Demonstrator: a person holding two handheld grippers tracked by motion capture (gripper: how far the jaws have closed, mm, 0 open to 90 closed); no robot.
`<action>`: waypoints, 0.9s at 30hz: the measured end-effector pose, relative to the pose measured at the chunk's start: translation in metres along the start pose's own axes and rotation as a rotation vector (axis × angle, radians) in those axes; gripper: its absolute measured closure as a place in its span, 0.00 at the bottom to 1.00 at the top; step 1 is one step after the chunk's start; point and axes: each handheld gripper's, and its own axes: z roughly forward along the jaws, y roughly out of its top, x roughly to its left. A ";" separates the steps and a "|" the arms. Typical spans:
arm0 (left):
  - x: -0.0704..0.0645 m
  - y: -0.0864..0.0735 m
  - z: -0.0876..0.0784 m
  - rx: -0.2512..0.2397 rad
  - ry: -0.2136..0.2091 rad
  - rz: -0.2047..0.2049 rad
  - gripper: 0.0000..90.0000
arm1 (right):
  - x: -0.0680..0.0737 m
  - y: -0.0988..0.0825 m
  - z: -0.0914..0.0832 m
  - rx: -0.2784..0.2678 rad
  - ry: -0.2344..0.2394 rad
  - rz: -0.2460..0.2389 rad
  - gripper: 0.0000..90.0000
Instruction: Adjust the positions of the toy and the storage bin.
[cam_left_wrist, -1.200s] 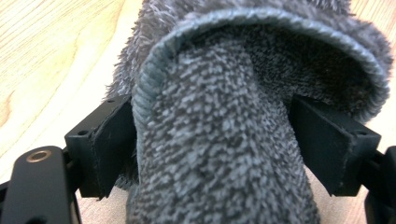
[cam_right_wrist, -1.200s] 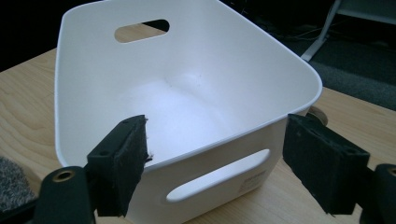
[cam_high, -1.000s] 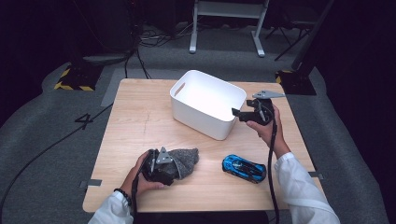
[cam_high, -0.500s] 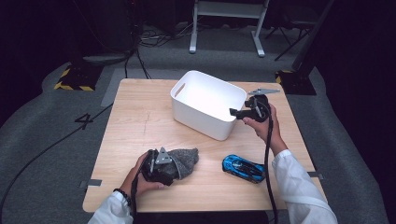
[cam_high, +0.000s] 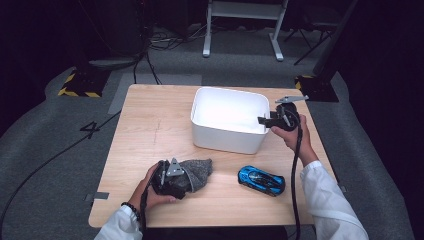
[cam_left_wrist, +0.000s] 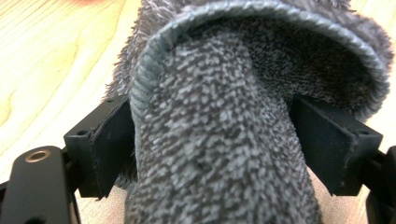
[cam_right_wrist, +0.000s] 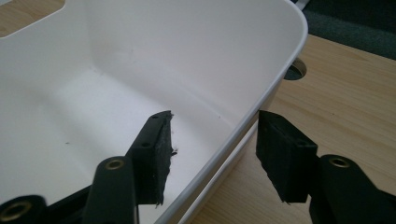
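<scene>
A grey knitted cloth (cam_high: 201, 167) lies near the table's front edge, and my left gripper (cam_high: 186, 179) is shut on it. In the left gripper view both pads press the folded cloth (cam_left_wrist: 215, 140) from either side. My right gripper (cam_high: 261, 120) is at the right wall of the white bin (cam_high: 227, 91). In the right gripper view its jaws straddle that wall (cam_right_wrist: 261, 93), one fingertip (cam_right_wrist: 156, 149) inside and one outside. They have just been closing, with gaps still showing beside the wall.
A blue toy car (cam_high: 261, 180) sits on the wooden table (cam_high: 150, 125) in front of the bin, below my right forearm. The bin looks empty inside. Cables trail from both grippers off the front edge.
My right gripper has shifted a little left, bringing its jaws over the bin's right wall. The left gripper and the cloth have stayed put.
</scene>
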 end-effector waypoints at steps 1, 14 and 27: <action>0.000 0.000 0.000 0.000 0.001 -0.001 0.18 | -0.001 -0.001 -0.002 -0.001 0.003 0.001 0.55; -0.009 0.000 -0.003 0.017 -0.027 0.021 0.22 | -0.001 -0.017 -0.021 -0.017 0.031 -0.041 0.61; -0.014 -0.015 -0.017 0.014 -0.058 0.043 0.27 | 0.009 -0.028 -0.038 -0.020 0.025 -0.044 0.63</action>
